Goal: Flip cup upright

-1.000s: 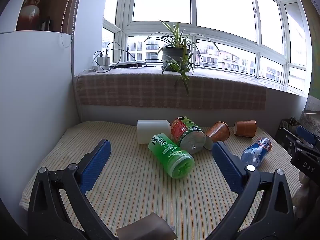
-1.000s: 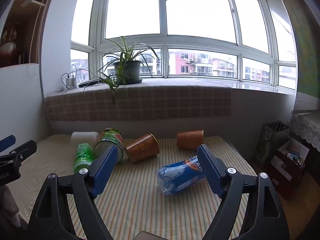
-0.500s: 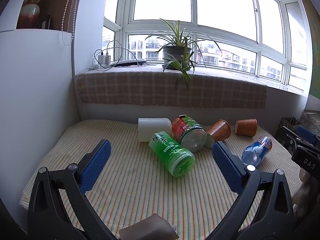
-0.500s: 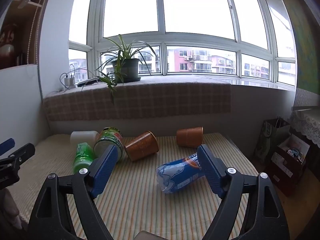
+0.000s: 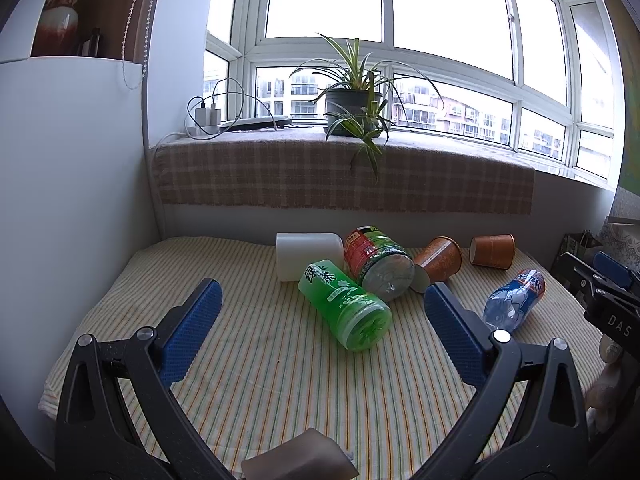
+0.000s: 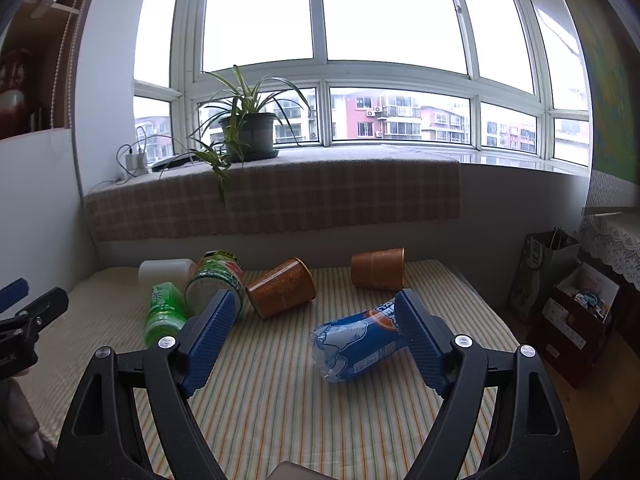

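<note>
Several cups lie on their sides on a striped cloth table (image 5: 260, 360): a white cup (image 5: 308, 255), a green cup (image 5: 346, 306), a red-green cup (image 5: 378, 263), two orange cups (image 5: 438, 258) (image 5: 493, 250) and a blue cup (image 5: 516, 300). My left gripper (image 5: 320, 300) is open and empty, short of the green cup. My right gripper (image 6: 314, 310) is open and empty; the blue cup (image 6: 356, 344) lies just inside its right finger (image 6: 420, 340). The orange cups (image 6: 282, 292) (image 6: 378, 268) lie beyond.
A checked cloth covers the window ledge (image 5: 344, 176) behind the table, with a potted plant (image 5: 348, 108) and chargers (image 5: 206, 114). A white wall (image 5: 72, 200) bounds the left side. Bags and boxes (image 6: 576, 304) stand on the floor at the right.
Both views have shifted slightly; the cups sit a little lower and nearer in the frames. The cups have not moved on the table. Both grippers stay open.
</note>
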{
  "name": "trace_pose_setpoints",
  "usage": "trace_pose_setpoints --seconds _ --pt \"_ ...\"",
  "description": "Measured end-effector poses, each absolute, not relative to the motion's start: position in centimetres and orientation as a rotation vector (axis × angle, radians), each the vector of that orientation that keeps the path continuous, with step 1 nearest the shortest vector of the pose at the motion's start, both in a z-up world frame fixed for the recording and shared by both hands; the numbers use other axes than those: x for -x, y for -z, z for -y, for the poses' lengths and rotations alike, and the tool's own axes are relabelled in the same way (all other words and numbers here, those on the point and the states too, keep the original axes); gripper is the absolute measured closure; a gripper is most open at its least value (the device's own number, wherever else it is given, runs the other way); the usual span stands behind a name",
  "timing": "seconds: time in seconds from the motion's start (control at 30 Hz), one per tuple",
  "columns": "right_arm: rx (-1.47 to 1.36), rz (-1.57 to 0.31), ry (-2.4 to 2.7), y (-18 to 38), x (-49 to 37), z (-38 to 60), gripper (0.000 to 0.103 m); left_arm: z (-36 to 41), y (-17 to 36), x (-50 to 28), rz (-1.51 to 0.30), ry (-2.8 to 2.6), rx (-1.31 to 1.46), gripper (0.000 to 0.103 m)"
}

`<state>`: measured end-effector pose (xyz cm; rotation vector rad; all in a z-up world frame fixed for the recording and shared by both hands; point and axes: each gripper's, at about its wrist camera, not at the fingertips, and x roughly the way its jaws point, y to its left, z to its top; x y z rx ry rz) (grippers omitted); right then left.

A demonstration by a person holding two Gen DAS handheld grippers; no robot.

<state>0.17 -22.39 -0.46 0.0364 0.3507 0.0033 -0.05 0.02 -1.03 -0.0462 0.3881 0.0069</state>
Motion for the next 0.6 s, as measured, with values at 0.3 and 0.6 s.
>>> trace_pose_setpoints --seconds 0.3,0.6 --pt "-0.036 -0.355 -0.001 0.60 -0.12 22.37 0.022 -0.03 0.92 -0.09 -0.395 -0.011 0.049 0.000" --pt "-0.041 -0.358 0.001 0.67 0.00 22.65 0.022 0.27 0.69 -0.05 -0.392 -0.006 0.045 0.000"
